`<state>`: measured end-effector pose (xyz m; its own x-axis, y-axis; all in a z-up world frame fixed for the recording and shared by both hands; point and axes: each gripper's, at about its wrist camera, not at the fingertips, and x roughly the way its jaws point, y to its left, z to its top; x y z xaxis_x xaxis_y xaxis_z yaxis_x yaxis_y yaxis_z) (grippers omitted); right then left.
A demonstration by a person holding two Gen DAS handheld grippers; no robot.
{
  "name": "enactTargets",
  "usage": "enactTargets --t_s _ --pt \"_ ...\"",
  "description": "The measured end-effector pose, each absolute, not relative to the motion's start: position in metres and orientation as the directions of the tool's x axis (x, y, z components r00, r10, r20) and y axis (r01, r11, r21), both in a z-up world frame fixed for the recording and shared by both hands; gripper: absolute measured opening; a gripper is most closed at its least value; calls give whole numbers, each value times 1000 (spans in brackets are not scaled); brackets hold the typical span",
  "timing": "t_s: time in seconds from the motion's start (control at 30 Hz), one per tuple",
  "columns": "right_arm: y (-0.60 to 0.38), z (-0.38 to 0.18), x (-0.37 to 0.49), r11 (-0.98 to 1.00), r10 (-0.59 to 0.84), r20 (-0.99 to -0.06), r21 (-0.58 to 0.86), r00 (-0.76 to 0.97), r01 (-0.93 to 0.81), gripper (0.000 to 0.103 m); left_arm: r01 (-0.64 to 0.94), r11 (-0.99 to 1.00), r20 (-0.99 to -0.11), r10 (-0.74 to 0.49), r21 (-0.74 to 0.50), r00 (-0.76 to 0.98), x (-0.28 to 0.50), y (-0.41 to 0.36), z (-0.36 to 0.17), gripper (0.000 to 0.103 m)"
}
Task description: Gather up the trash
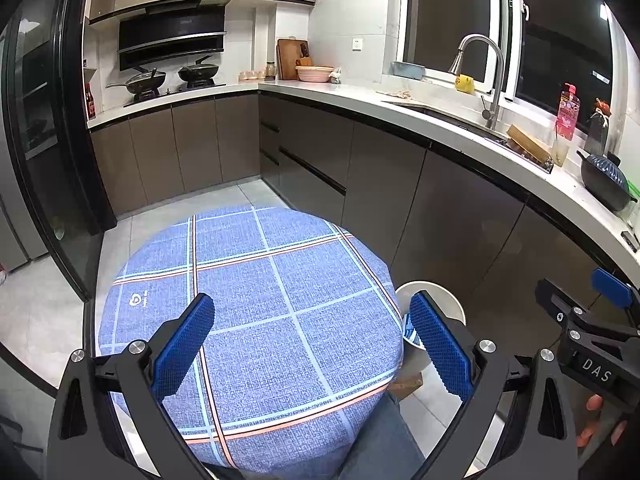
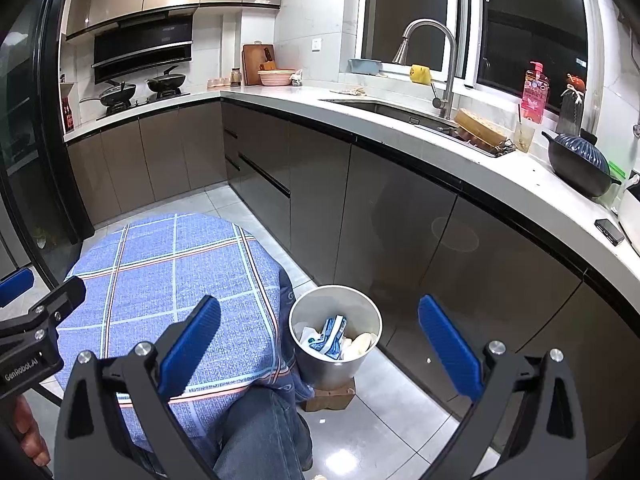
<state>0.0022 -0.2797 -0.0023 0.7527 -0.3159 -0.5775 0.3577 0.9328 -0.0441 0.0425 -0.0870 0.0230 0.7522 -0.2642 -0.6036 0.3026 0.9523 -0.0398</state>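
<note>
We see one metal bin standing upright on a wooden block on the floor, just beside the round tabletop and near the dark cabinets. Its open mouth faces up, and inside lies the trash: one blue-and-white wrapper, tilted with its long axis running up toward the far rim, plus pale scraps we cannot count. The checked cloth on the tabletop carries nothing. Our two tongs are both spread apart and empty: the right tongs hang above the bin, the left tongs above the tabletop, the bin's rim peeking past its edge.
</note>
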Motion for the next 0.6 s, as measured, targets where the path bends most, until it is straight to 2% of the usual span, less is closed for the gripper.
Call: enactTargets --t_s 0.6 --pt "-277 -2 9 937 -309 -580 -48 753 347 100 295 954 -610 -262 -48 748 47 -85 21 95"
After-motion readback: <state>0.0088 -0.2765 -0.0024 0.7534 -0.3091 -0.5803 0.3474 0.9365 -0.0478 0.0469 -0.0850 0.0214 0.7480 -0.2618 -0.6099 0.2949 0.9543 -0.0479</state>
